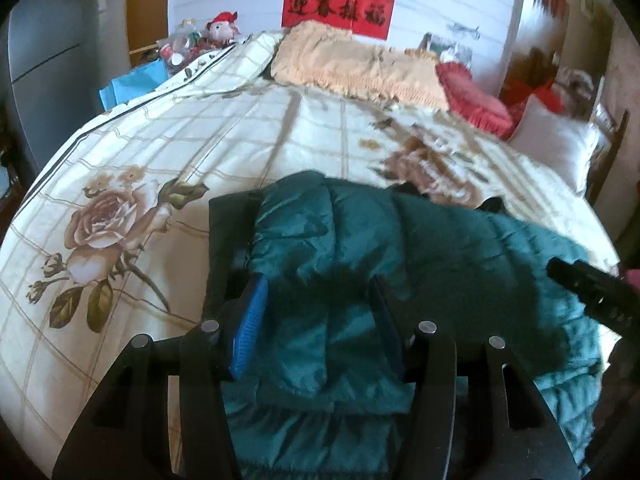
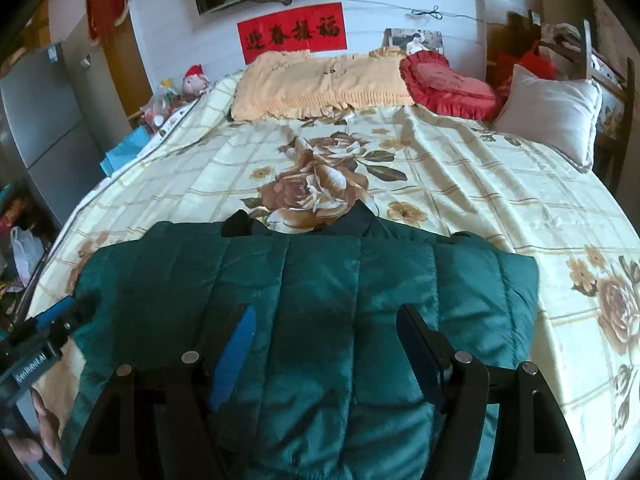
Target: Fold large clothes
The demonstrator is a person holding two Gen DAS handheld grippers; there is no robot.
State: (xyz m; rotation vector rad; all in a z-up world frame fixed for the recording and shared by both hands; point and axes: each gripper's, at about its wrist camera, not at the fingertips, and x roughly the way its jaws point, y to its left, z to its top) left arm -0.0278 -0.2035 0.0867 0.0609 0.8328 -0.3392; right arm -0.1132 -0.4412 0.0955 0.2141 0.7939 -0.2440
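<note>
A dark green quilted jacket (image 2: 312, 292) lies on the flowered bedspread (image 2: 440, 184) at the near edge of the bed, collar toward the pillows. In the left wrist view the jacket (image 1: 400, 248) has a sleeve or side folded over its left part. My left gripper (image 1: 316, 304) is open, with green fabric lying between its fingers. My right gripper (image 2: 326, 332) is open above the jacket's lower middle. The left gripper also shows at the left edge of the right wrist view (image 2: 44, 340); the right gripper's body shows at the right edge of the left wrist view (image 1: 588, 288).
A peach frilled pillow (image 2: 320, 80), a red heart cushion (image 2: 444, 84) and a white pillow (image 2: 548, 112) lie at the head of the bed. Toys (image 2: 188, 84) and a blue bag (image 2: 128, 148) sit at the left. A grey cabinet (image 2: 44, 120) stands further left.
</note>
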